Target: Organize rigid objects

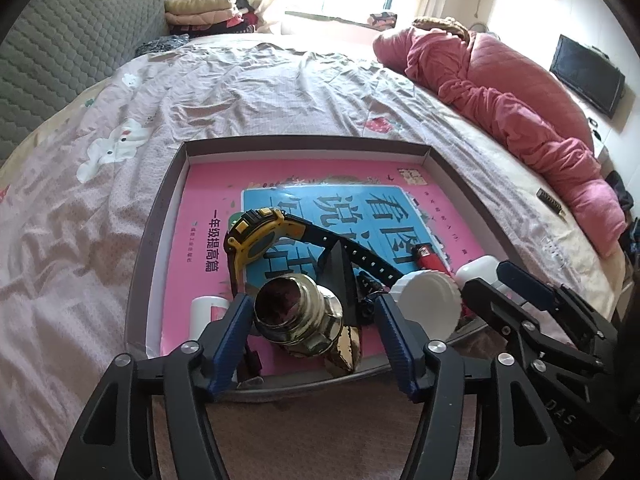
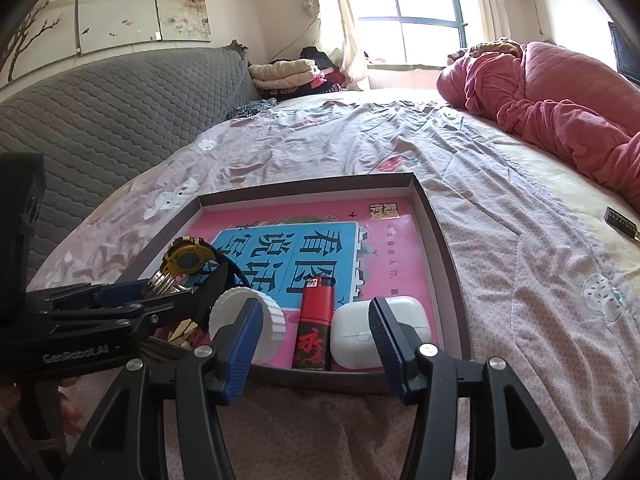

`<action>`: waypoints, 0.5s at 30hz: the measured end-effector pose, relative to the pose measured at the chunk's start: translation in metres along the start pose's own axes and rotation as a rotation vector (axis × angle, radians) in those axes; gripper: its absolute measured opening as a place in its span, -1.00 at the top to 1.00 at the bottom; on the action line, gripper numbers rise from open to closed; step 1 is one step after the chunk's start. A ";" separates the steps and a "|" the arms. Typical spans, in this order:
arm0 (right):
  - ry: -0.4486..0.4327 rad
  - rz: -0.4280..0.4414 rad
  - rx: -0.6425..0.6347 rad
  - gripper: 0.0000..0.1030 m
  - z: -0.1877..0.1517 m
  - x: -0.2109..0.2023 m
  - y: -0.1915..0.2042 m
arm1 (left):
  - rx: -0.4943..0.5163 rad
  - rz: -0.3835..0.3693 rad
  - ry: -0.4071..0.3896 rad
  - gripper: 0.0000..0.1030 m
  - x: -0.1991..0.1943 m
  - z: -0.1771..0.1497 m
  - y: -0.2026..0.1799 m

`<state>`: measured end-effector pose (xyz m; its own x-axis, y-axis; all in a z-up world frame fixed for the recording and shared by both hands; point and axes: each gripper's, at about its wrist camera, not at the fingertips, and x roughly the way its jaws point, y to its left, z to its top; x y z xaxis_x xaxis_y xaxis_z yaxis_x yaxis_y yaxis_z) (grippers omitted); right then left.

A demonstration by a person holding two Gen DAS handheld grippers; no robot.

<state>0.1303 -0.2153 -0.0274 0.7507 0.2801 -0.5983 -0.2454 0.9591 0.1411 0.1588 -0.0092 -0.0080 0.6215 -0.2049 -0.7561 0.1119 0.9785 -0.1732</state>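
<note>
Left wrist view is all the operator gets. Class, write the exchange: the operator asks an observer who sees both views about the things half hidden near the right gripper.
Operator: Something white sits behind the right gripper. What is it?
Observer: A white earbud case, lying in the near right corner of the tray.
Operator: And the red thing behind the white cap?
Observer: A lighter, red on top and black below, lying between the cap and the case.
Operator: Is the right gripper holding anything?
Observer: No. The right gripper is open and holds nothing.
</note>
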 end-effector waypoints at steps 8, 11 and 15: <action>-0.007 -0.007 0.003 -0.07 0.000 -0.004 0.000 | -0.026 0.004 -0.014 -0.35 -0.012 -0.008 0.003; -0.013 -0.013 0.006 -0.07 -0.001 -0.010 0.001 | -0.045 -0.011 -0.018 -0.35 -0.016 -0.012 0.004; -0.016 -0.022 0.012 -0.15 -0.002 -0.017 0.001 | -0.110 -0.017 -0.039 -0.35 -0.024 -0.017 0.012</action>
<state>0.1160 -0.2196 -0.0192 0.7657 0.2598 -0.5884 -0.2217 0.9653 0.1377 0.1317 0.0070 -0.0025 0.6501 -0.2186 -0.7277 0.0387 0.9660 -0.2556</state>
